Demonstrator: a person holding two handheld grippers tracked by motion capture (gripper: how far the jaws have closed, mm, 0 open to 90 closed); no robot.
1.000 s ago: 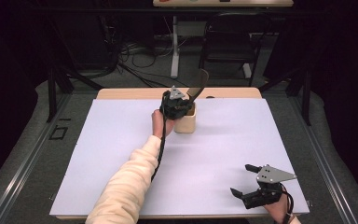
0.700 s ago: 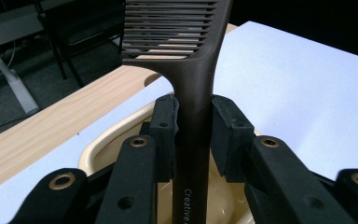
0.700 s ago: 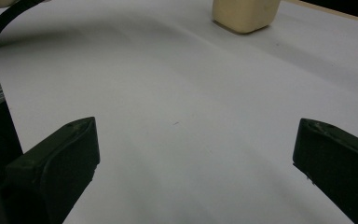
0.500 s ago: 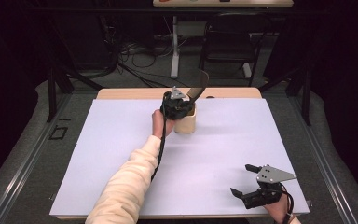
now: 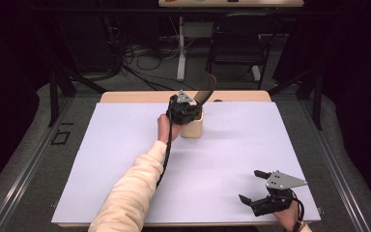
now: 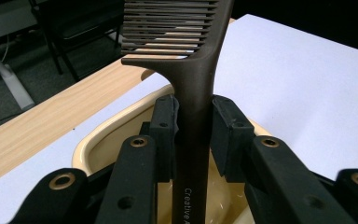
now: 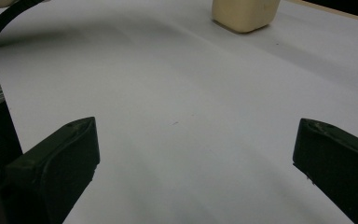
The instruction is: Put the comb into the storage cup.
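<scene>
Dark brown plastic, the long-handled comb (image 6: 193, 93) stands upright in the cream-coloured ceramic cup (image 5: 193, 126), its teeth rising above the rim. The left hand-held gripper (image 6: 193, 133) pinches the comb's handle between its black pads (image 6: 164, 135), directly over the cup's mouth. The cup sits on the white sheet covering the bench (image 5: 125, 145), near the far edge, where a strip of light wood shows. The right hand-held gripper (image 5: 256, 186) rests at the near right corner of the sheet, well apart from the cup, its jaws spread wide with nothing between them.
</scene>
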